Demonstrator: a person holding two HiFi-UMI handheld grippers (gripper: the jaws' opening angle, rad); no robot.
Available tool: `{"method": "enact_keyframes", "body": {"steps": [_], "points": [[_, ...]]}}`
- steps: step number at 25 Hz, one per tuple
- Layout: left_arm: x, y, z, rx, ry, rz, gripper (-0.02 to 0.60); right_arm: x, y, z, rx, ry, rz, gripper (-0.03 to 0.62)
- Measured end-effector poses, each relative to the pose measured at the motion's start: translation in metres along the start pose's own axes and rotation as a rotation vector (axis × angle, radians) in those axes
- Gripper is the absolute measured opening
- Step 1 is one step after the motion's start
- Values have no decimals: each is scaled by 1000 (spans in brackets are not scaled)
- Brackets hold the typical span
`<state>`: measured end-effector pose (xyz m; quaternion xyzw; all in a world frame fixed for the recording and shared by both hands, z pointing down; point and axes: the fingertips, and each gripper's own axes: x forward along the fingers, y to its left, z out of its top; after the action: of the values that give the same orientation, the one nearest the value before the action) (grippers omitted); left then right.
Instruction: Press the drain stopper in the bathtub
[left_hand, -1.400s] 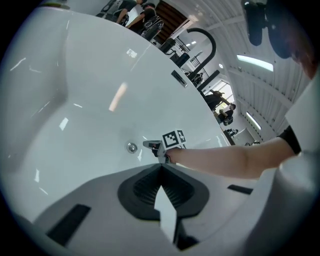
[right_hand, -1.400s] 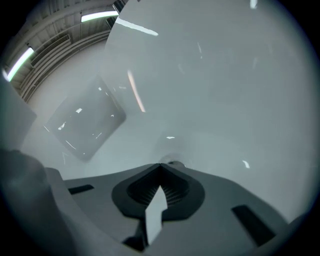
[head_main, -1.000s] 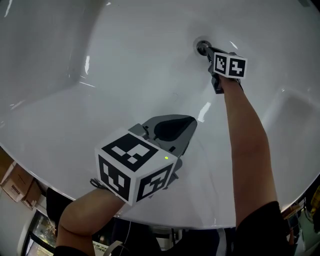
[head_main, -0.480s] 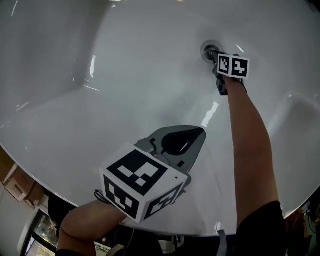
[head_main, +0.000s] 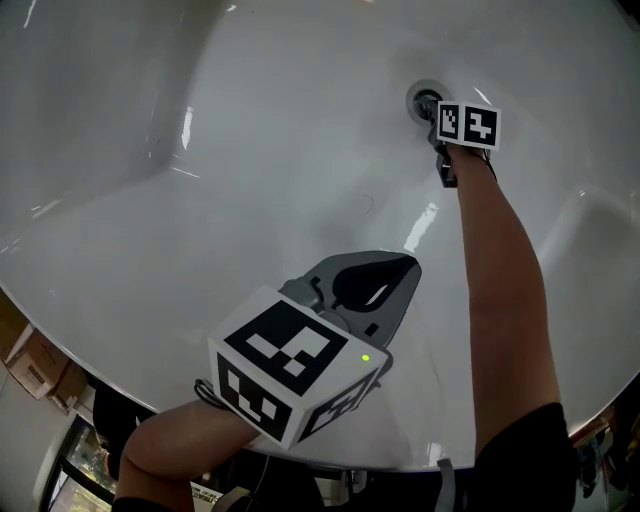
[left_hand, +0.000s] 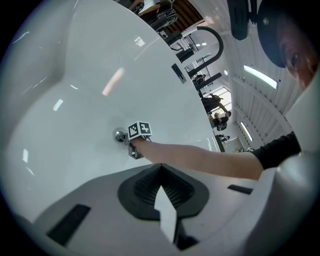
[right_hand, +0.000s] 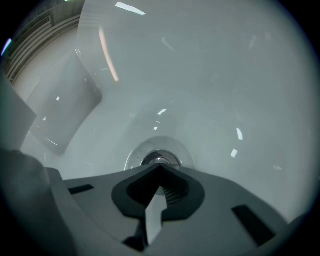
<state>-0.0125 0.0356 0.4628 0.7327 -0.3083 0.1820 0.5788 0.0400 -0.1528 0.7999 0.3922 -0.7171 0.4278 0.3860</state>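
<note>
The round chrome drain stopper (head_main: 421, 100) sits in the floor of the white bathtub (head_main: 250, 130), at the upper right of the head view. My right gripper (head_main: 434, 112) is shut, with its tip at the stopper's near edge. In the right gripper view the stopper (right_hand: 159, 159) shows just past the closed jaw tips; whether they touch it is unclear. My left gripper (head_main: 400, 270) is shut and empty, held over the tub's near slope, well short of the drain. From the left gripper view, the stopper (left_hand: 119, 135) and the right gripper's marker cube (left_hand: 139, 130) appear far ahead.
The tub's curved walls rise on all sides, with a recessed ledge (head_main: 600, 230) at the right. Cardboard boxes (head_main: 30, 365) stand on the floor beyond the near rim at lower left. In the left gripper view, fitness equipment (left_hand: 207, 55) and distant people (left_hand: 220, 119) show past the tub.
The right gripper has stayed at the drain, with only a slight shift of the view. The left gripper has drifted a little down and to the right in the head view.
</note>
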Motion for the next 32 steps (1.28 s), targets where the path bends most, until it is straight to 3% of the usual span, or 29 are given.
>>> {"method": "enact_keyframes", "body": {"steps": [7, 18, 21, 24, 26, 28, 32], "points": [[-2, -3, 2, -10, -5, -11, 3, 4, 0, 1, -51, 53, -57, 12], [-2, -7, 9, 41, -16, -21, 3, -4, -2, 8, -24, -1, -55, 14], [-6, 1, 14, 86, -53, -18, 3, -37, 7, 14, -1, -100, -47, 12], [-11, 15, 27, 174, -150, -43, 3, -87, 26, 16, 54, -163, -18, 12], [-14, 34, 33, 237, -203, 27, 3, -128, 47, 18, 63, -196, 56, 12], [-18, 48, 27, 263, -190, 93, 3, -173, 71, 20, 25, -219, 131, 12], [-38, 25, 15, 270, -135, 107, 3, -269, 101, 10, -14, -251, 231, 12]]}}
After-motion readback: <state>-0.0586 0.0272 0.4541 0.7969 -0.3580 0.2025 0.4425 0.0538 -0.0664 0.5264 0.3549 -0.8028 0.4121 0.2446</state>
